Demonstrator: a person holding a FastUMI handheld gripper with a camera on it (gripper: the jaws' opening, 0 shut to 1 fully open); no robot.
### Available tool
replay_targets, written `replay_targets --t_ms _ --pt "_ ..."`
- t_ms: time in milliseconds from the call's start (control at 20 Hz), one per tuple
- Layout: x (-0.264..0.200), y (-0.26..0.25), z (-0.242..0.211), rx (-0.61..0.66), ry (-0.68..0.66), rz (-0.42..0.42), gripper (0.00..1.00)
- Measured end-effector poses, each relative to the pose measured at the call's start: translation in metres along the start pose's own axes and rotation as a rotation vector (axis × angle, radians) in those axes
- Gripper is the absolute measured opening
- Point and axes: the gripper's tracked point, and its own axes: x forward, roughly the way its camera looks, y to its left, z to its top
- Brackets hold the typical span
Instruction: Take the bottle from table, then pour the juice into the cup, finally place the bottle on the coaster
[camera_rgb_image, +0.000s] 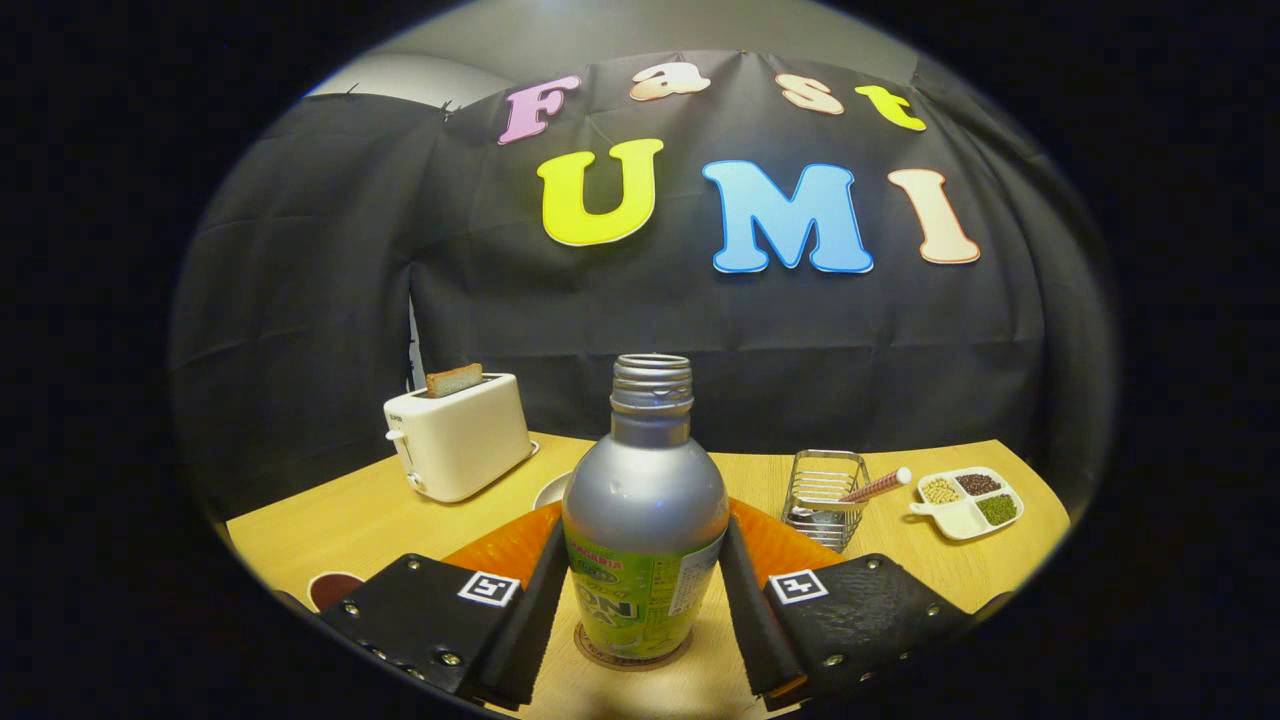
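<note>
Tool (645, 590) fingers flank the upright bottle (645, 520) — whether they press it, I cannot tell. Bottle stands uncapped on the coaster (625, 660) on the table (350, 520); beyond, a toaster (460, 435), wire basket (825, 490), divided dish (968, 500).

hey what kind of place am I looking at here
Likely a staged kitchen-style demo booth: a wooden table against a black cloth wall, with a toaster holding toast and a divided snack dish. The gripper has its jaws on either side of the bottle.
</note>
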Motion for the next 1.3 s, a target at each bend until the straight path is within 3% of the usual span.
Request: replay_targets --t_ms 1050,1150,1300 --pt "0.029 0.012 -0.038 -0.043 -0.002 -0.019 0.76" --pt "0.028 0.017 -0.041 -0.032 0.012 -0.008 0.8" --pt "0.018 0.012 -0.019 -0.009 -0.024 -0.037 0.99"
